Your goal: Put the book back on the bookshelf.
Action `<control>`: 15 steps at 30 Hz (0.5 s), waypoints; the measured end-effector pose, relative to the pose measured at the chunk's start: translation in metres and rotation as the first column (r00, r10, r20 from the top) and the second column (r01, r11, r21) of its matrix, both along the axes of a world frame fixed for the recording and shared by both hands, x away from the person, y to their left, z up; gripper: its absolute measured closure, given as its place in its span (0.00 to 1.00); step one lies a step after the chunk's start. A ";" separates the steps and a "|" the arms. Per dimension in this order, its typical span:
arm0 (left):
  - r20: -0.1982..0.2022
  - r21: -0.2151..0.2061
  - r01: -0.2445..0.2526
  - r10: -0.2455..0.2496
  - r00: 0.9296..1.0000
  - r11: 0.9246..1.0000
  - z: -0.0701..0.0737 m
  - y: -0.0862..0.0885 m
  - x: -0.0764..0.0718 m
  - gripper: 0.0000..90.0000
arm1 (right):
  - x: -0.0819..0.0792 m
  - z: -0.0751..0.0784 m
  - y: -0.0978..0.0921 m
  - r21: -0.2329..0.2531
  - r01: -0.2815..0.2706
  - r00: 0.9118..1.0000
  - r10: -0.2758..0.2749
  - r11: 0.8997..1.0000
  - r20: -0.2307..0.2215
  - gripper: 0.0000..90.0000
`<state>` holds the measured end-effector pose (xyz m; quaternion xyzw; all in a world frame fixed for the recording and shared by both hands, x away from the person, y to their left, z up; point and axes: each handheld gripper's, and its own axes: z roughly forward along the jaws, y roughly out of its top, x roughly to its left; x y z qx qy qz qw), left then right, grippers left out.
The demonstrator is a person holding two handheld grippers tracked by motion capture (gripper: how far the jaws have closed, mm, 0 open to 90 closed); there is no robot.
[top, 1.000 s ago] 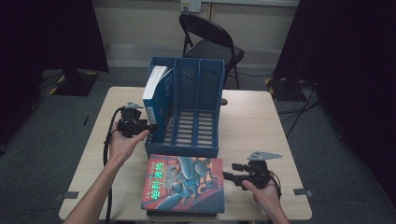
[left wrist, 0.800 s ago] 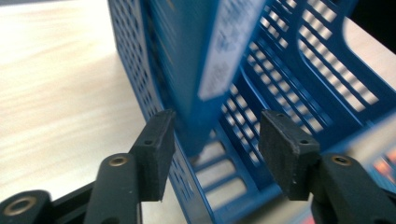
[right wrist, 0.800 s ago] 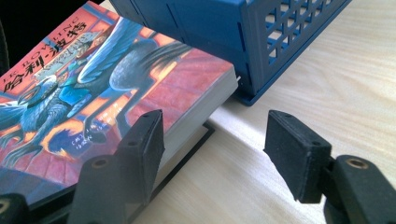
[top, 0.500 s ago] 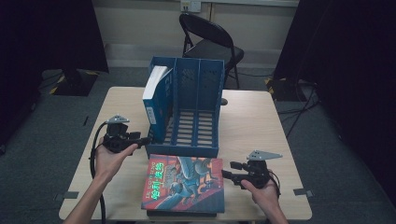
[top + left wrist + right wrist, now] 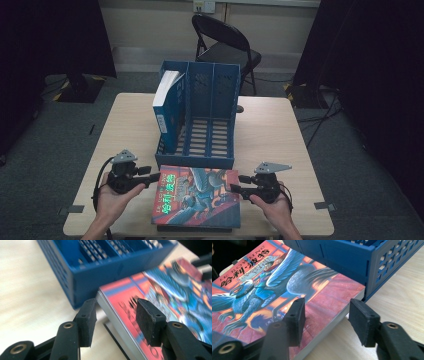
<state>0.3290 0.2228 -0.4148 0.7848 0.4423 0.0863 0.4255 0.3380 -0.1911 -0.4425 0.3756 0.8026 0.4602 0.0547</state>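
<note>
1. The book (image 5: 199, 196) lies flat on the table (image 5: 280, 130), between the two grippers and just in front of the blue file rack (image 5: 200, 117); its far edge sits close against the rack's front wall.
2. The left gripper (image 5: 113, 317) is released: its jaws stand apart and straddle the book's near corner, one jaw beside the edge over bare table, the other above the red cover. Nothing is gripped.
3. The right gripper (image 5: 327, 320) is also released, jaws apart on either side of the book's opposite edge, one over the cover, one over the table.
4. Judging by its thick page block, the book is probably fairly heavy and stiff enough to lift by its edges, yet the glossy cover looks slippery.
5. The best hold seems to be each side edge, a jaw above and a jaw below, near the middle of the edge so it does not sag or fan open.
6. A dark flat thing (image 5: 195, 229) lies under the book; what it is cannot be told.
7. The left gripper view is blurred, so the cover's lettering is unreadable there.
8. A second book (image 5: 166, 107) stands in the rack's left slot, its lower part hidden behind the wall.
</note>
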 end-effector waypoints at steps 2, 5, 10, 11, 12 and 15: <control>-0.003 -0.011 0.021 -0.021 1.000 1.000 -0.003 -0.003 -0.004 0.57 | 0.001 0.000 0.000 0.002 0.001 1.000 -0.001 1.000 0.001 0.54; -0.035 -0.062 0.043 -0.045 0.998 0.997 -0.008 -0.003 -0.006 0.57 | 0.006 0.001 0.001 -0.021 0.016 1.000 -0.015 1.000 0.025 0.47; -0.057 -0.049 0.039 -0.042 0.998 0.998 -0.015 -0.005 -0.001 0.61 | 0.020 0.003 0.004 0.007 0.032 0.999 -0.032 0.999 0.032 0.43; -0.050 -0.036 0.041 -0.043 0.998 0.998 -0.016 -0.008 -0.002 0.63 | 0.023 0.004 0.005 0.005 0.032 0.999 -0.032 0.999 0.037 0.44; -0.050 -0.019 0.046 -0.047 0.998 0.999 -0.016 -0.011 -0.002 0.64 | 0.026 0.003 0.006 -0.003 0.028 0.999 -0.028 1.000 0.039 0.45; -0.041 -0.023 0.033 -0.034 0.999 0.999 -0.018 -0.011 -0.003 0.64 | 0.029 0.000 0.009 -0.006 0.020 0.999 -0.020 1.000 0.042 0.54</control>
